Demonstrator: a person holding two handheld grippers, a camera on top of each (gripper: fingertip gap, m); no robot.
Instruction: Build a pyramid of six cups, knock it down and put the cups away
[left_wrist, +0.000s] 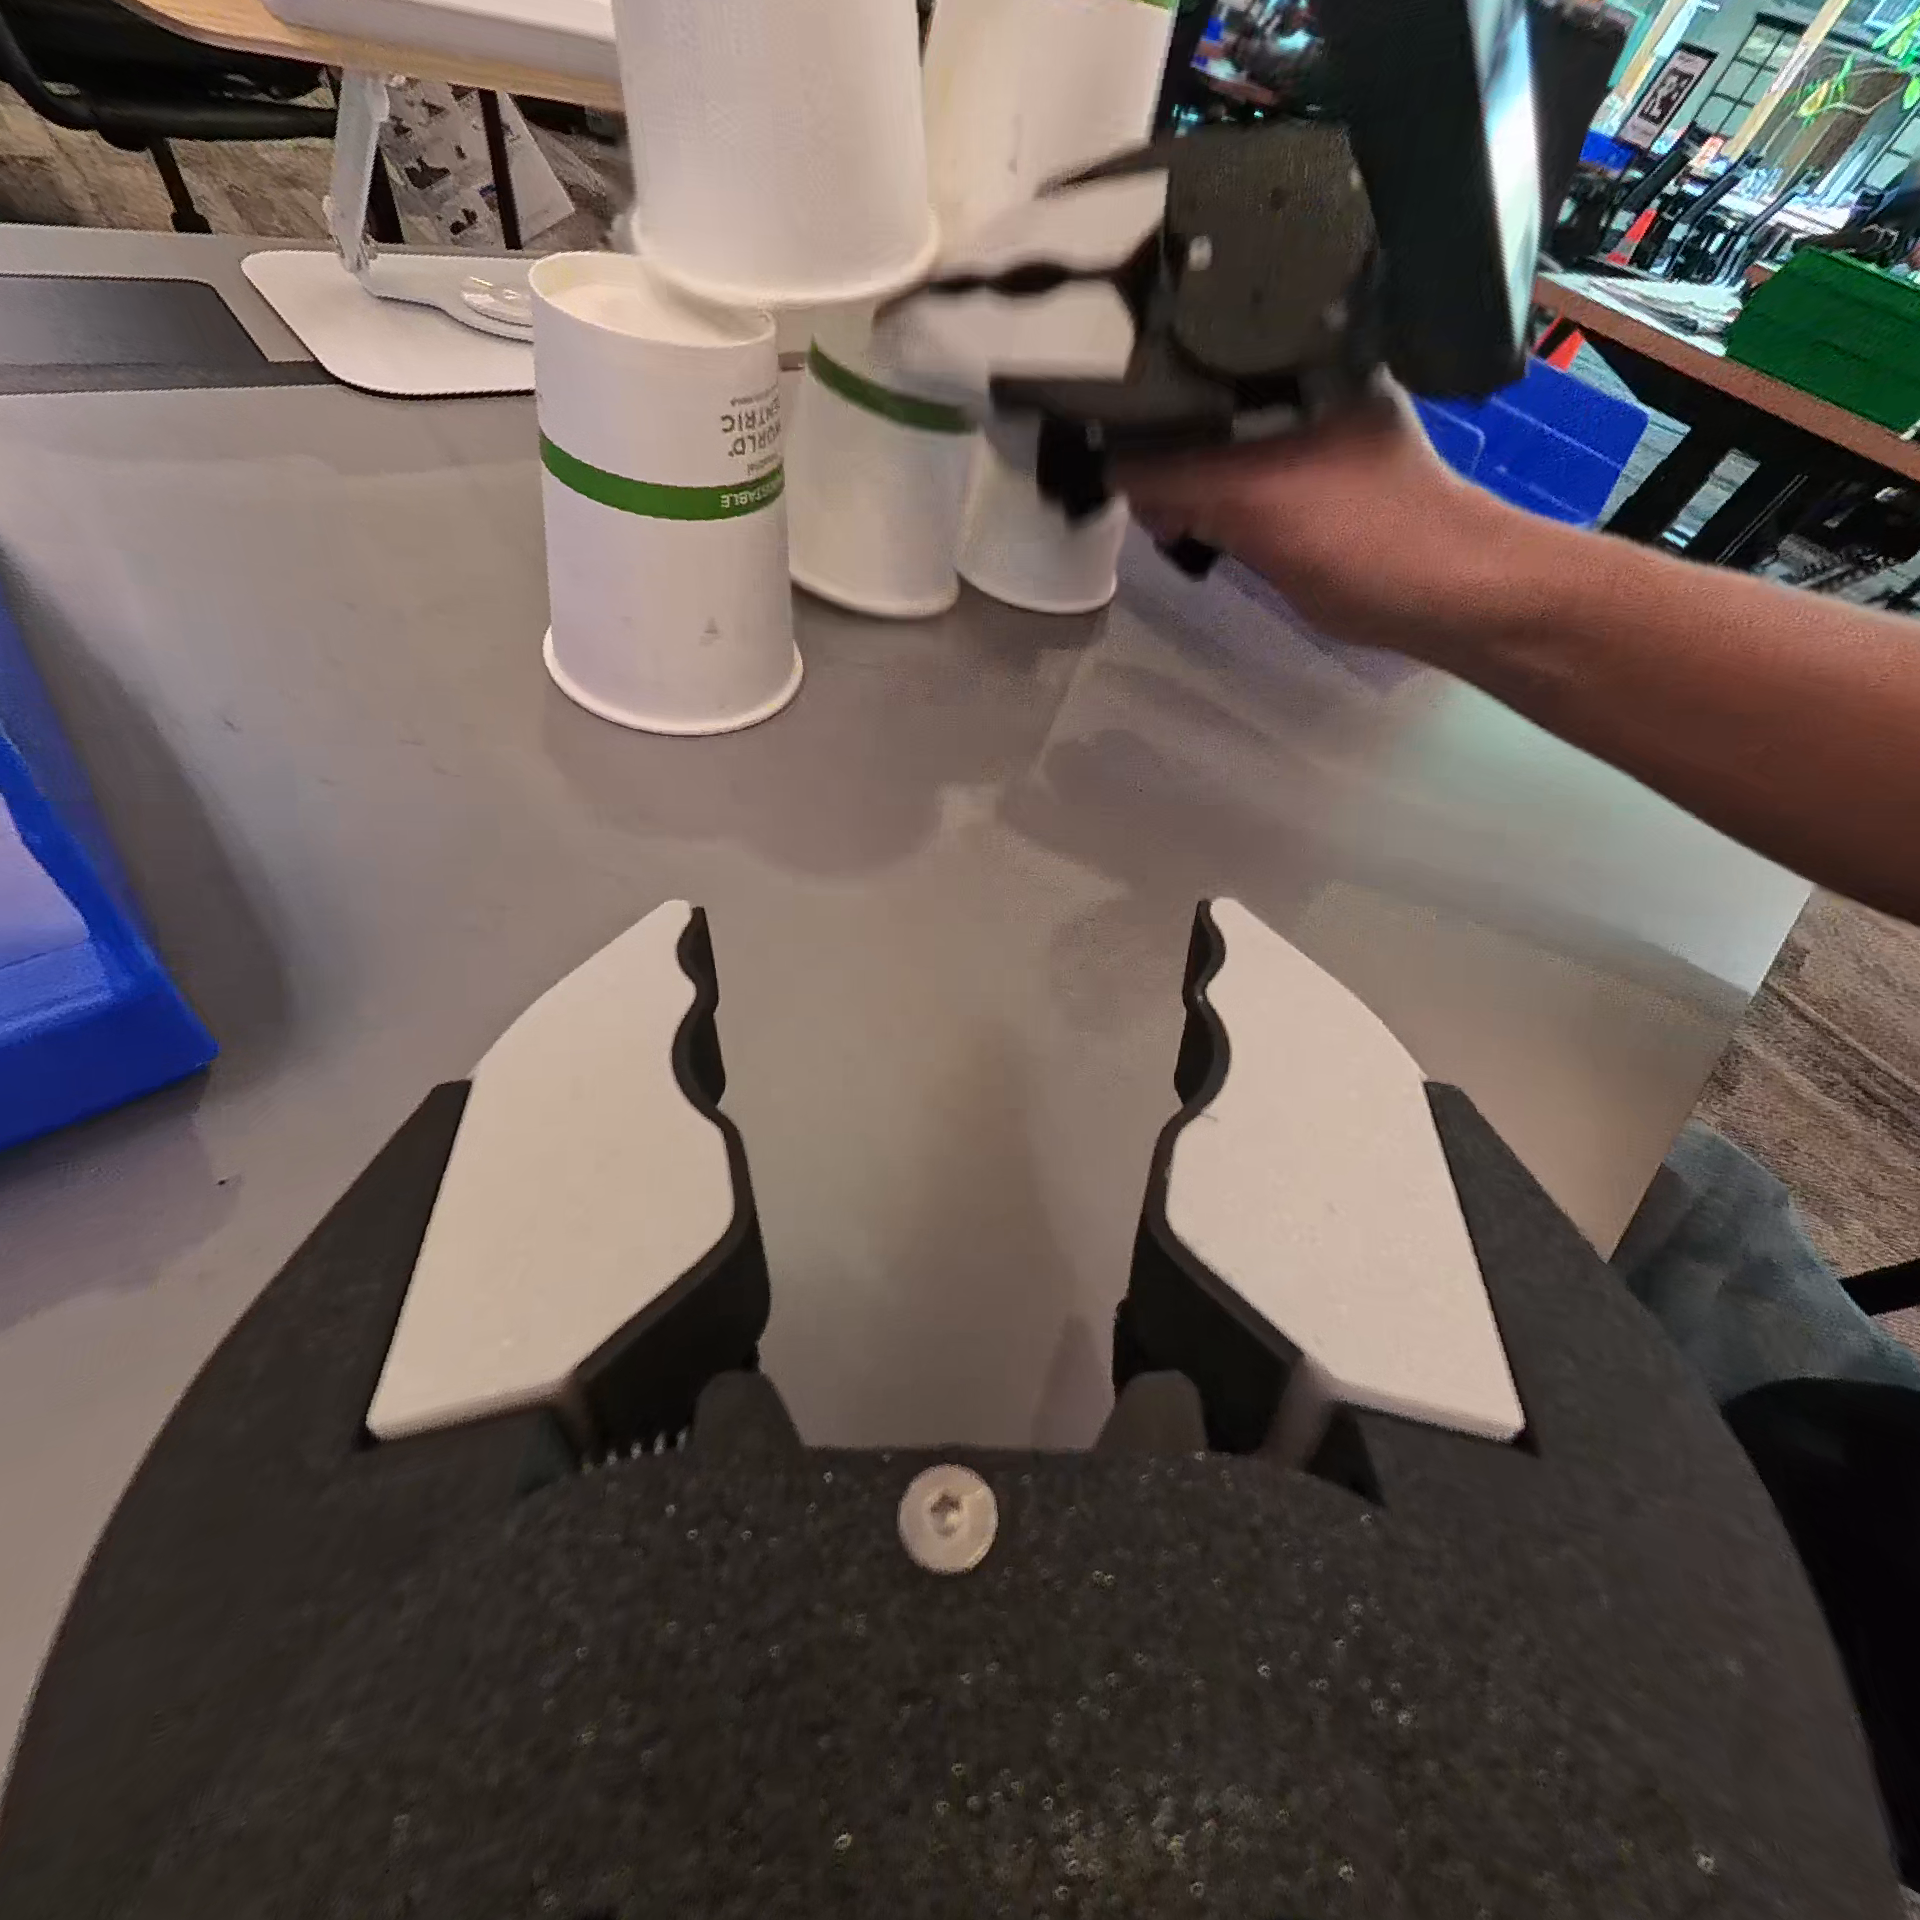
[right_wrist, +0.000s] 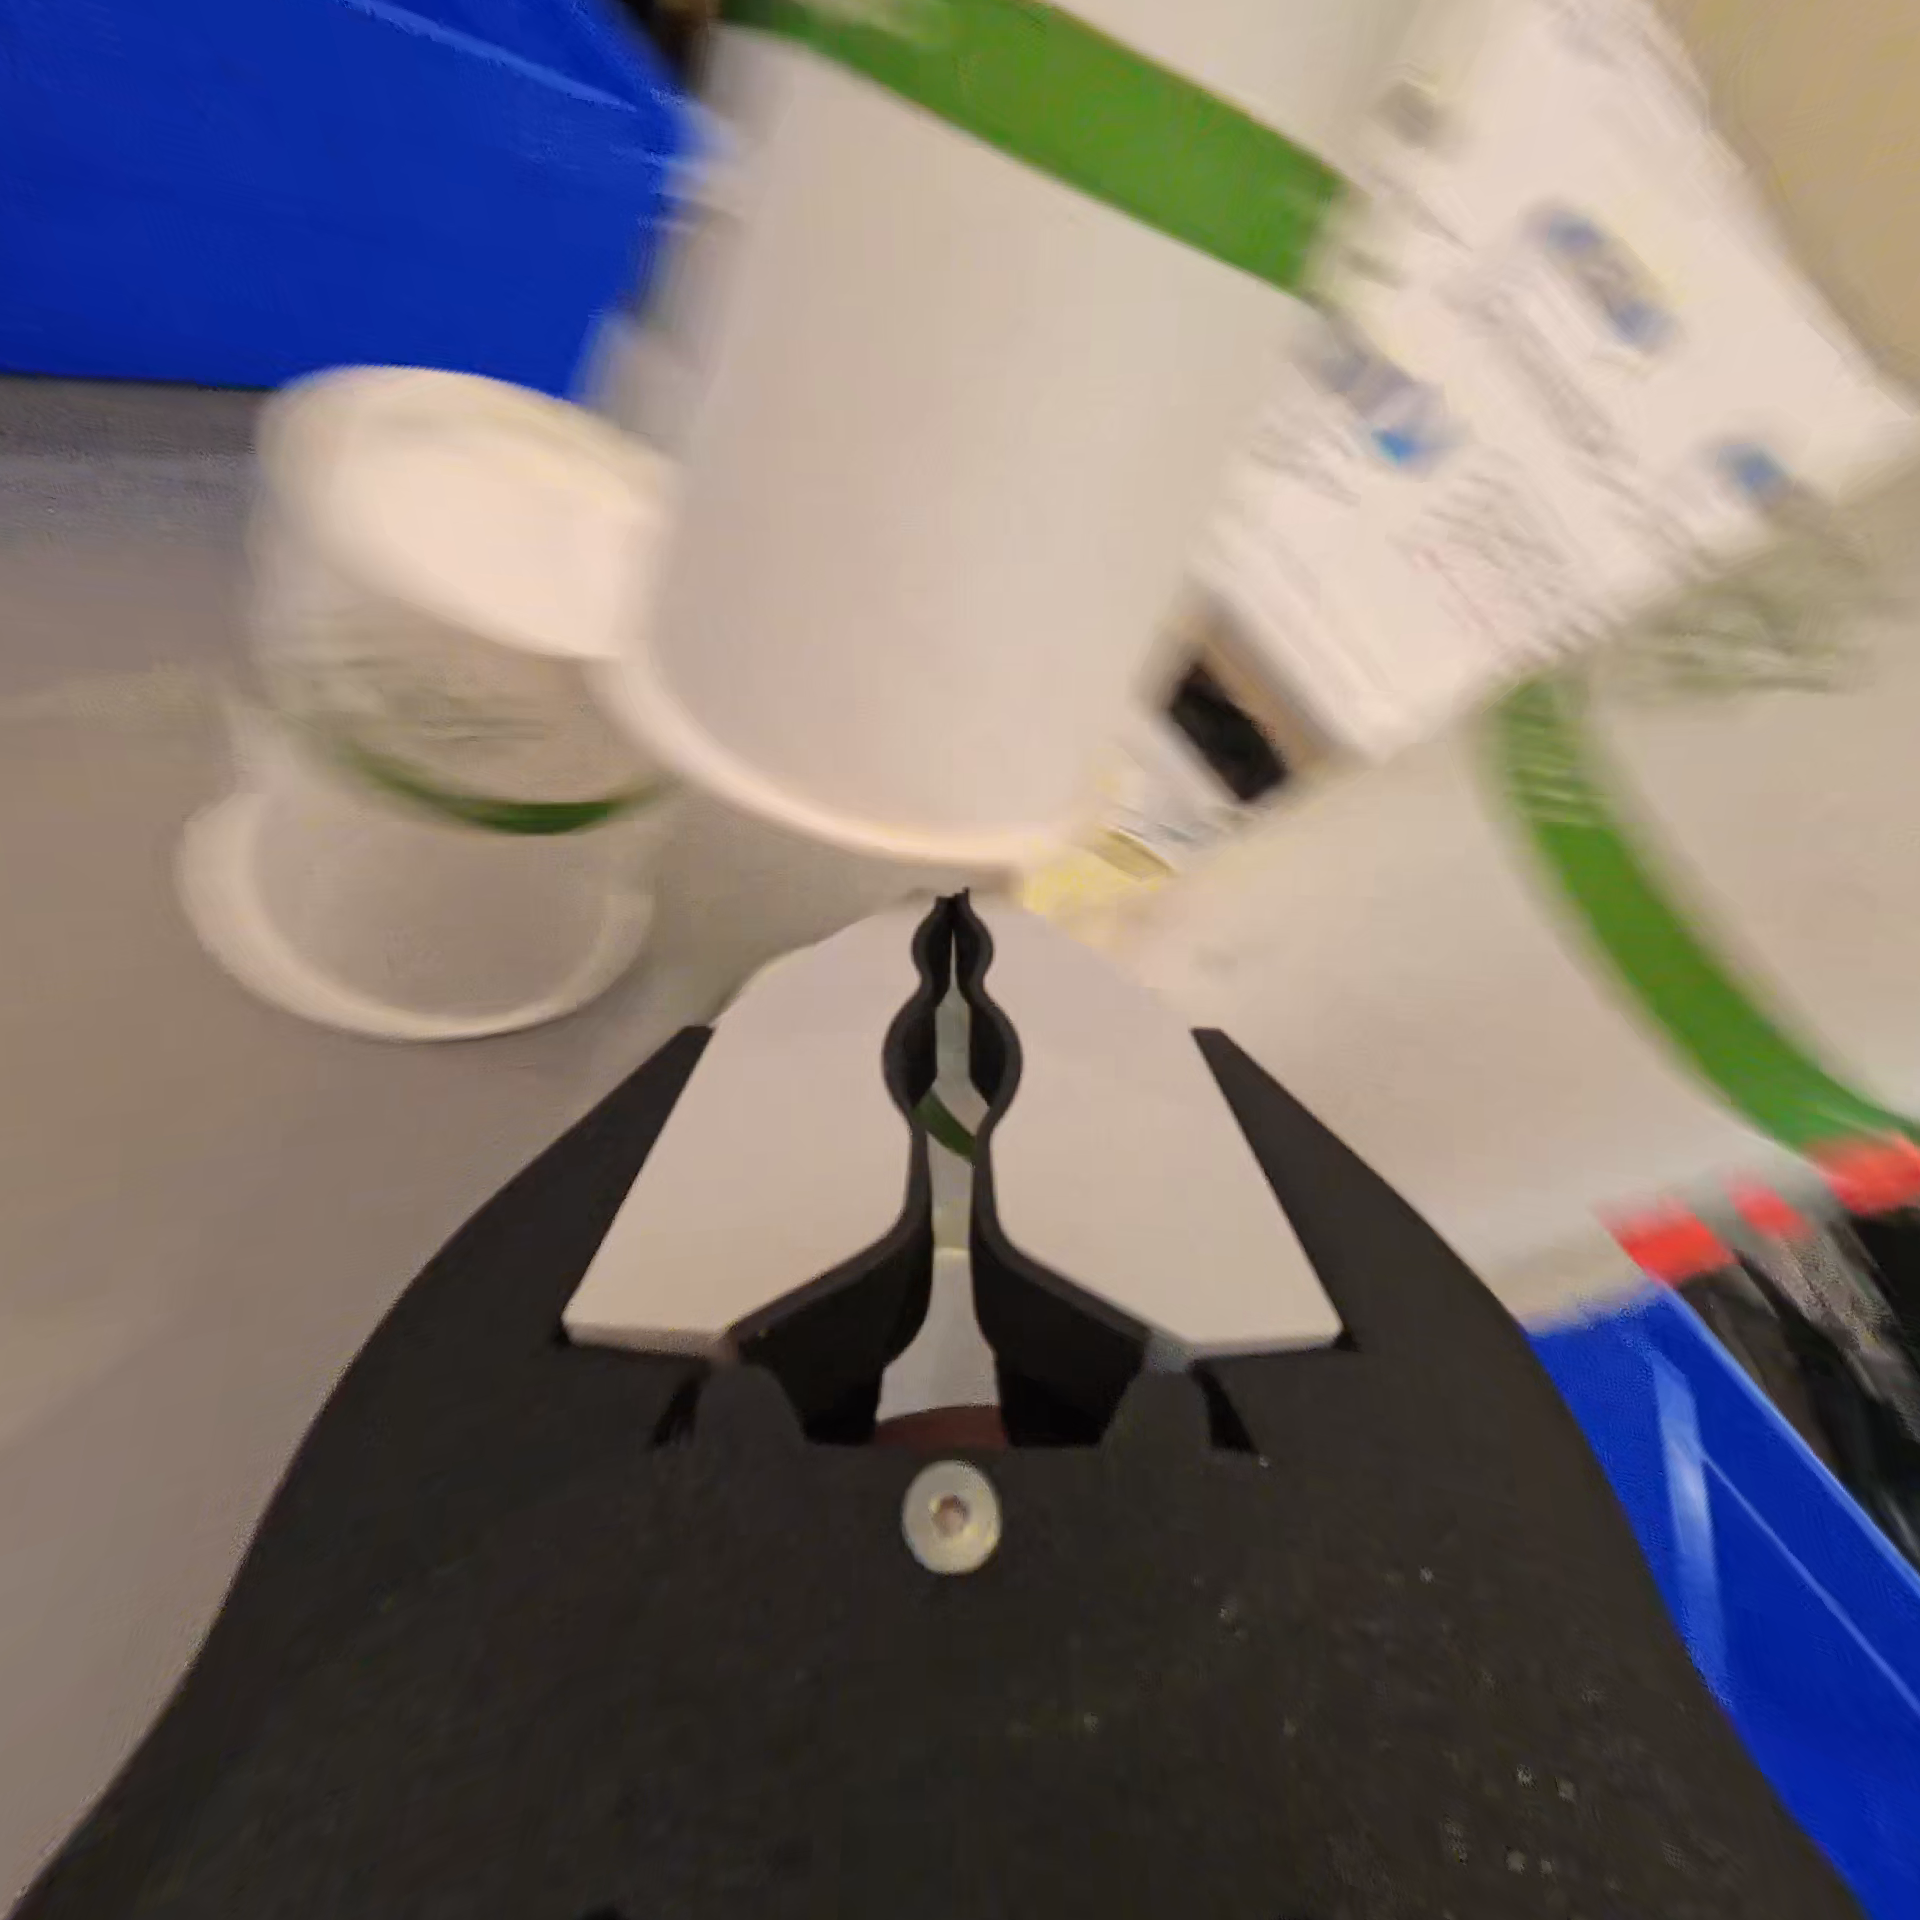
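Note:
White paper cups with green bands stand upside down on the grey table (left_wrist: 312, 779). Three form a bottom row: the nearest cup (left_wrist: 670, 540), a middle cup (left_wrist: 883, 488) and a far cup (left_wrist: 1039, 551). Two upper cups sit on them; the left upper cup (left_wrist: 779, 135) is tilted. My right gripper (left_wrist: 1039, 291), held by a hand, is blurred and pressed against the stack at upper-cup height. In the right wrist view it (right_wrist: 954, 904) is shut, tips touching a tilted cup (right_wrist: 894, 499), with a standing cup (right_wrist: 416, 727) to the left. My left gripper (left_wrist: 945, 914) is open and empty, low over the table, short of the cups.
A blue bin (left_wrist: 73, 935) sits at the table's left, also in the right wrist view (right_wrist: 312, 177). Another blue bin (right_wrist: 1766, 1507) is at lower right there. A white stand base (left_wrist: 353, 322) lies behind the cups. The table's right edge (left_wrist: 1714, 1039) is near.

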